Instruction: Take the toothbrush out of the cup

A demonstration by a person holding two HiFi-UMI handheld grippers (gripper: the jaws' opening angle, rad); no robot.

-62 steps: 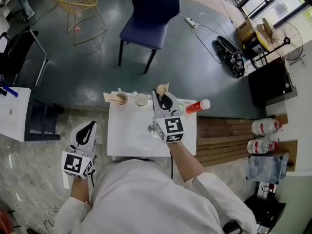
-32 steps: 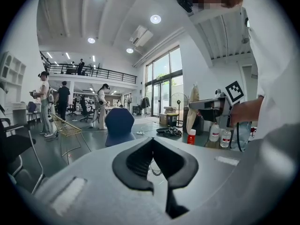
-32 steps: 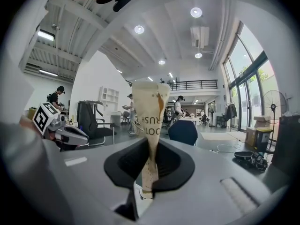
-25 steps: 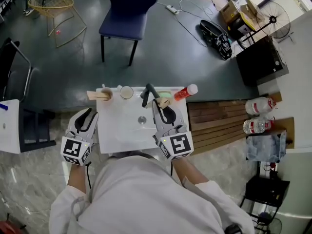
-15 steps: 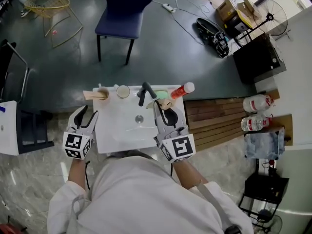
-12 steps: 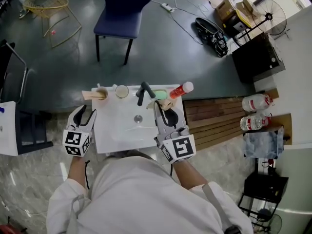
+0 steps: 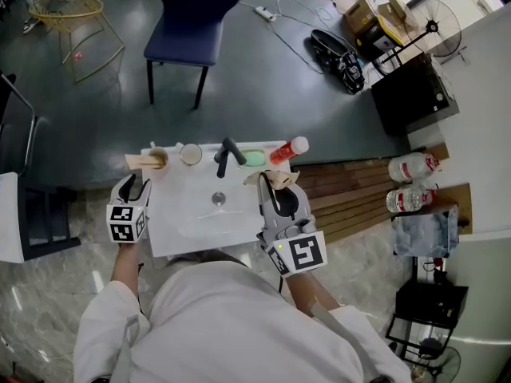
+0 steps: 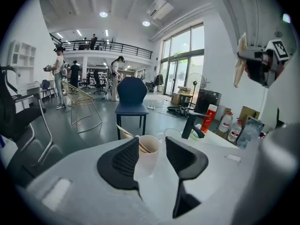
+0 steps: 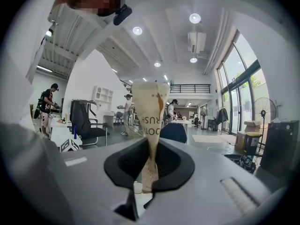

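A white cup (image 8: 148,154) with wooden-handled toothbrushes (image 8: 129,136) leaning in it stands on the white washbasin top (image 7: 172,231). My left gripper (image 8: 151,162) is open, and the cup shows in the gap just ahead of its jaws, untouched. In the head view this gripper (image 7: 132,185) sits at the basin's left edge, short of the cup (image 7: 152,159). My right gripper (image 9: 149,172) is shut on a paper-wrapped toothbrush (image 9: 150,121), held upright. In the head view it (image 7: 276,190) hovers over the basin's right side with the packet (image 7: 270,179).
A second cup (image 7: 191,154), a dark faucet (image 7: 226,155), a green soap (image 7: 254,158) and a red bottle (image 7: 287,150) line the basin's far edge. The drain (image 7: 217,199) is mid-basin. A blue chair (image 7: 190,22) stands beyond. Water bottles (image 7: 409,183) lie on slats to the right.
My left gripper's jaws have spread wide and it has dropped lower toward the cup. The right gripper has drawn back from the far edge with the packet still in it.
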